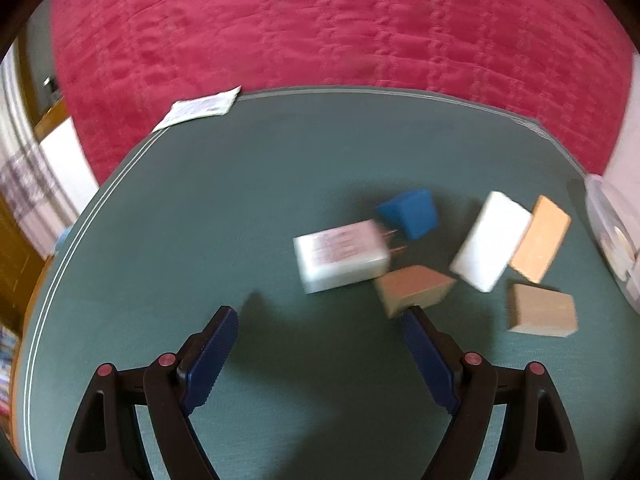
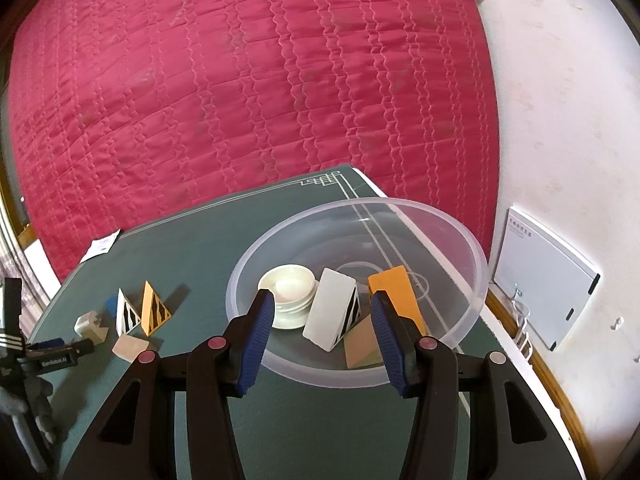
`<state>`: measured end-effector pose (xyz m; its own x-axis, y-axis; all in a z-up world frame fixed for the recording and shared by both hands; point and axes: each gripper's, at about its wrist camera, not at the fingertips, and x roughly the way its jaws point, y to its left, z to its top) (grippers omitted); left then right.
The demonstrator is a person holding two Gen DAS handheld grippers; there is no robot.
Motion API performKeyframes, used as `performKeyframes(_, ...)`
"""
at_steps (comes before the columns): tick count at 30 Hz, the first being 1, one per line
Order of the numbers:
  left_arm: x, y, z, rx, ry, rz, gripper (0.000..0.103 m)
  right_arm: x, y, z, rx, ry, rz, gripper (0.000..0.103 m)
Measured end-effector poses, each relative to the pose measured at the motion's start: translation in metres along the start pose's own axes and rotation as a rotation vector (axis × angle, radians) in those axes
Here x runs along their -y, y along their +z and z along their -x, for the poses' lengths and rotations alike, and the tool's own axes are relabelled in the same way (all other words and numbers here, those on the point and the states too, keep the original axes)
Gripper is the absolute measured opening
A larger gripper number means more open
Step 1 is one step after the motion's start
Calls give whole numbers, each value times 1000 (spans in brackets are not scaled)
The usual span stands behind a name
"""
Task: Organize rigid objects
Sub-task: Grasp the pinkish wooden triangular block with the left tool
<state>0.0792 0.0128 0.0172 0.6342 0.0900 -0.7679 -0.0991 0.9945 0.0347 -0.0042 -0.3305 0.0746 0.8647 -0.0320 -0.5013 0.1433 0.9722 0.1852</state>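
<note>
My left gripper (image 1: pixel 320 314) is open and hovers low over the green mat (image 1: pixel 200 220). Just beyond its fingertips lie a white charger plug (image 1: pixel 342 258), a blue block (image 1: pixel 412 212) and a tan wedge (image 1: pixel 416 288) close to the right finger. Farther right are a white wedge (image 1: pixel 490 240), an orange wedge (image 1: pixel 540 238) and a tan block (image 1: pixel 542 314). My right gripper (image 2: pixel 322 300) stands open over the near rim of a clear plastic bowl (image 2: pixel 476 256). Inside the bowl are a white dish (image 2: pixel 286 284), a striped white wedge (image 2: pixel 332 312), an orange wedge (image 2: pixel 394 288) and a tan wedge (image 2: pixel 362 344).
A red quilted bed (image 2: pixel 240 80) runs behind the table. A paper label (image 1: pixel 200 108) lies at the mat's far left corner. The bowl's edge (image 1: pixel 612 240) shows at the right of the left wrist view. A white panel (image 2: pixel 544 276) leans on the wall to the right.
</note>
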Motion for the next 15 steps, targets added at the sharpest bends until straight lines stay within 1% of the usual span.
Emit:
performKeyframes(3,-7,-2,2,-2,1,26,87,-1,0,0,-1,5,5,52)
performKeyframes(6,-2,-4,8,14,-18,4,87,-2,0,0,-1,6,8,52)
performKeyframes(8,7,-5,11,22,-48,-16,87,-2,0,-1,-2,7,9,52)
performKeyframes(12,21,0,11,29,-75,-41,87,-4,0,0,-1,10,13,52)
performKeyframes(15,29,4,6,23,-80,-50,80,-5,-1,-1,-2,14,16,52)
